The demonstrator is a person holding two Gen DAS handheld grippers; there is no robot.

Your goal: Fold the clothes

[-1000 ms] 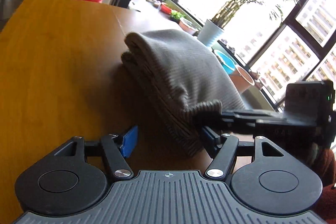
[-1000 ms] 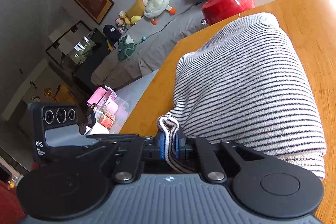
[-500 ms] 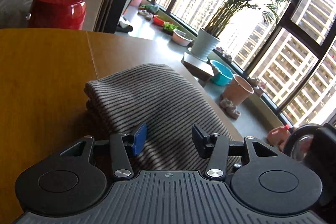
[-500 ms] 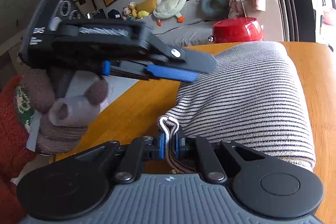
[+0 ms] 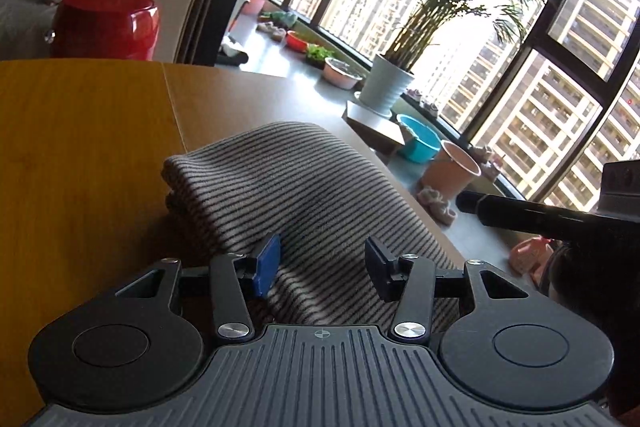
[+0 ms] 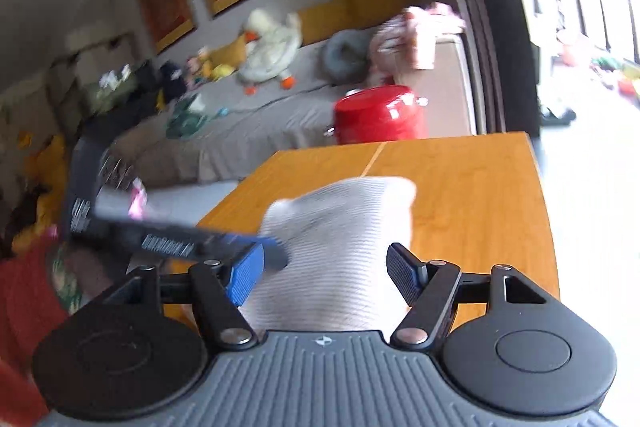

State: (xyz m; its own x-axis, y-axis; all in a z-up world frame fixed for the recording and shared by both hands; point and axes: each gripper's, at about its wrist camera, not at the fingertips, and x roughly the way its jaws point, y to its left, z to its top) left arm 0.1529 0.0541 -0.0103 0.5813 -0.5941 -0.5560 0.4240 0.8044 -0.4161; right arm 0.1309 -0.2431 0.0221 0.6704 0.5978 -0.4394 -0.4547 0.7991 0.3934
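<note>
We take the wooden table (image 5: 80, 147) as our landmark. On it, toward its window-side edge, lies the folded striped sweater (image 5: 288, 187) — a thick bundle with its rounded fold facing the table's far end.

Our left gripper (image 5: 322, 265) hovers over the near end of the sweater with its jaws partly apart; the cloth lies below and between them, and neither the blue pad nor the black one presses on it. It holds nothing.

Our right gripper (image 6: 324, 273) has just been opening: its jaws now stand wide, with the sweater (image 6: 340, 239) seen between them but untouched by the pads — the view is blurred.

Beyond the table's far end stands a red pot (image 6: 378, 115); the other gripper crosses in from the left.
</note>
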